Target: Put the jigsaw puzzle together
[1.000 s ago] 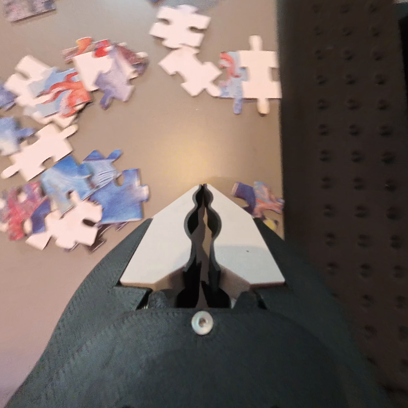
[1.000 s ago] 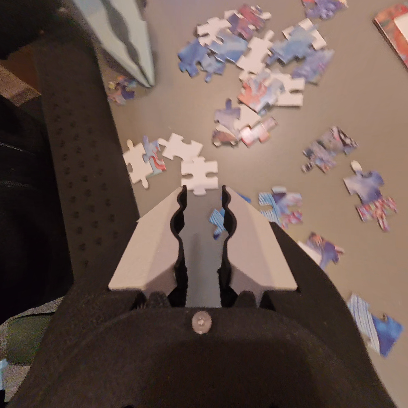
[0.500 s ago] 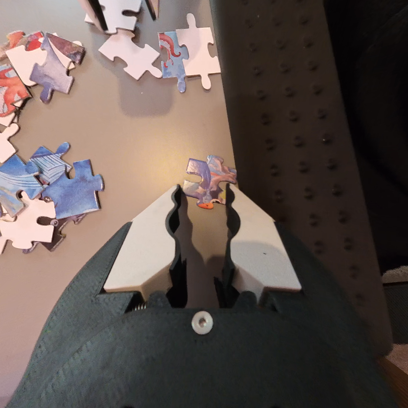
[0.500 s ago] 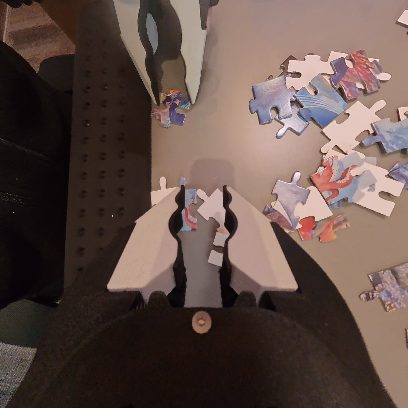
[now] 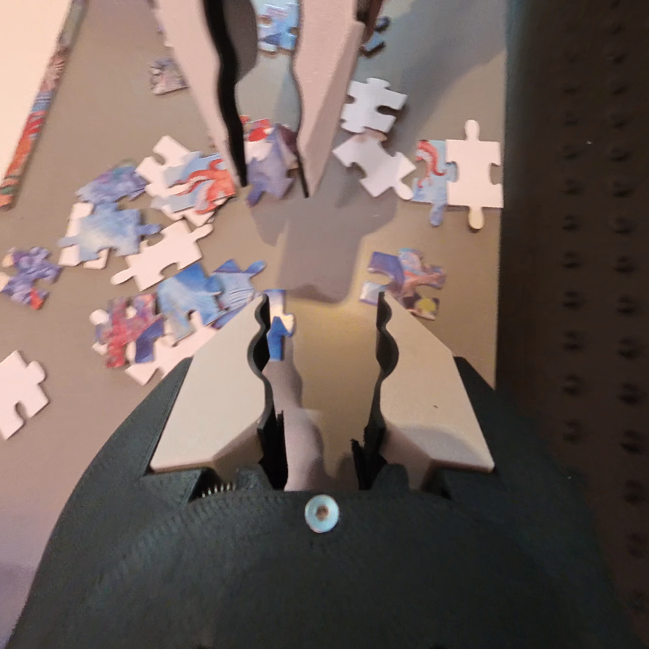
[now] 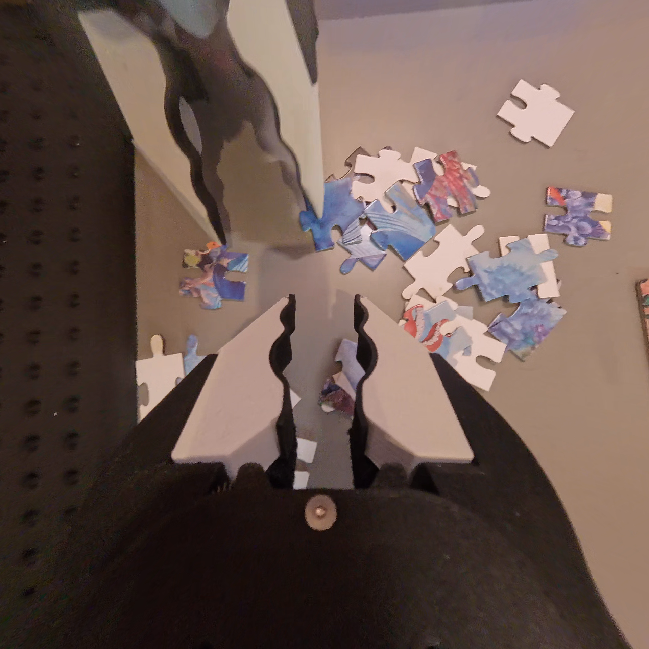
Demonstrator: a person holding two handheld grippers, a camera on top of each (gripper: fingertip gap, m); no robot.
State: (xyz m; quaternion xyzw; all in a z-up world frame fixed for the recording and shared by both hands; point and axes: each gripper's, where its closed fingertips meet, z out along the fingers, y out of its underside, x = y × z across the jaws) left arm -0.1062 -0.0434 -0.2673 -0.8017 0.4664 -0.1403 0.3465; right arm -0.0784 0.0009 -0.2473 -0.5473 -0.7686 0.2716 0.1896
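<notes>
Both grippers are open and hold nothing. The left gripper (image 5: 321, 298) hangs over the grey table (image 5: 316, 351), with a wide gap between its fingers. A colourful puzzle piece (image 5: 404, 281) lies just past its right finger, near a dark strip with holes (image 5: 576, 246). The right gripper (image 6: 323, 298) is open too (a purple piece (image 6: 340, 382) shows on the table through its gap). Loose jigsaw pieces (image 6: 439, 246) lie mixed in a pile, some picture up, some white side up.
</notes>
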